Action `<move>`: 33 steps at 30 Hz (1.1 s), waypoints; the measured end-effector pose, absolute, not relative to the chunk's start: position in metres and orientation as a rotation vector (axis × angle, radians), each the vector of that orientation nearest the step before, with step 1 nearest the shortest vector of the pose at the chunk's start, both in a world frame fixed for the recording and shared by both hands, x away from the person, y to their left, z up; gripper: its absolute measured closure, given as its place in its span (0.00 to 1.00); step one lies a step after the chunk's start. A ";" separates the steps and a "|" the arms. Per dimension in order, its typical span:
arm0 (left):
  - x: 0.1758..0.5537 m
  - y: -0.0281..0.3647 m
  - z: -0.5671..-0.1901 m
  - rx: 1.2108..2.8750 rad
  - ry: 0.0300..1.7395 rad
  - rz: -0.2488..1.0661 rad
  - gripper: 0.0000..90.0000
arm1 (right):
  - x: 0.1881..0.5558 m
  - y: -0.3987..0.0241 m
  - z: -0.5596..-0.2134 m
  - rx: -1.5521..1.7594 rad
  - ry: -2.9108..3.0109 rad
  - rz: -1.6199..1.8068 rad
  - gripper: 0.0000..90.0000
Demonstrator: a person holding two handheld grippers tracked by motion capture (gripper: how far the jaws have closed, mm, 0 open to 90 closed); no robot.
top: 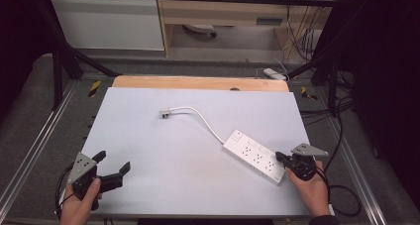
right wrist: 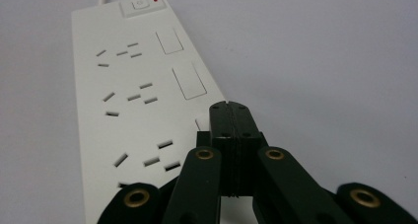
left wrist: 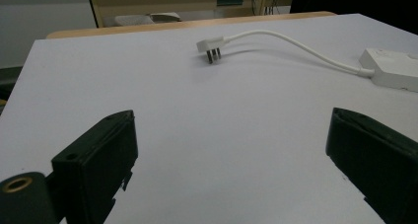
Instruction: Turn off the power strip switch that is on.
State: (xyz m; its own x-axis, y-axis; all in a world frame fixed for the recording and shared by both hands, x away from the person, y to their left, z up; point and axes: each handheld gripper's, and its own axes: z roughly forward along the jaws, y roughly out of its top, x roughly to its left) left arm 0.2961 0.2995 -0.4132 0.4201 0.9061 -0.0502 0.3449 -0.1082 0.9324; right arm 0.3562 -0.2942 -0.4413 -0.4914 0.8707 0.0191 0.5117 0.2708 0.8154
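**Right gripper closed over the strip, left gripper open and idle**

We take the power strip (top: 252, 156) as our landmark. It lies flat on the pale table (top: 163, 185), right of centre, set diagonally: the switch end points away from the person and toward the middle, the other end points at the near right edge. In the right gripper view we see three socket groups down its face, rectangular covers beside them, and a switch (right wrist: 140, 5) with a red dot at the far end.

The cord (top: 208, 123) leaves the switch end and curves away to the far left. It ends in the plug (top: 165, 113), well apart from the strip, near the table's middle. In the left gripper view the plug (left wrist: 209, 48) lies on its side with its pins toward the camera.

The right gripper (top: 280, 157) sits at the strip's near end, held by the right hand (top: 309, 188). In the right gripper view its jaws are pressed flat together with nothing between them, tips over the strip's right edge by the nearest cover. We can't tell if the tips touch the strip.

The left gripper (top: 113, 164) is well apart from the strip, at the near left corner of the table, in the left hand (top: 79, 205). Its jaws are spread wide, empty, pointed across bare table toward the plug.

A wooden board (top: 198, 83) edges the table on the side beyond the plug.
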 end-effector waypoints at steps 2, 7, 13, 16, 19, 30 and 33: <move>0.296 0.299 -0.413 1.668 1.108 0.699 0.06 | 0.357 -0.293 -0.440 1.233 2.107 1.119 1.00; 0.296 0.300 -0.413 1.669 1.105 0.704 0.06 | 0.357 -0.292 -0.439 1.232 2.102 1.143 1.00; 0.296 0.299 -0.413 1.666 1.105 0.701 0.06 | 0.358 -0.292 -0.439 1.236 2.097 1.166 1.00; 0.296 0.300 -0.413 1.666 1.107 0.703 0.06 | 0.357 -0.291 -0.438 1.234 2.099 1.175 1.00; 0.295 0.300 -0.413 1.666 1.106 0.705 0.06 | 0.357 -0.291 -0.437 1.228 2.093 1.189 1.00; 0.295 0.300 -0.413 1.666 1.108 0.705 0.06 | 0.363 -0.286 -0.432 1.218 2.078 1.228 1.00; 0.295 0.300 -0.413 1.666 1.107 0.705 0.06 | 0.366 -0.283 -0.431 1.212 2.080 1.231 1.00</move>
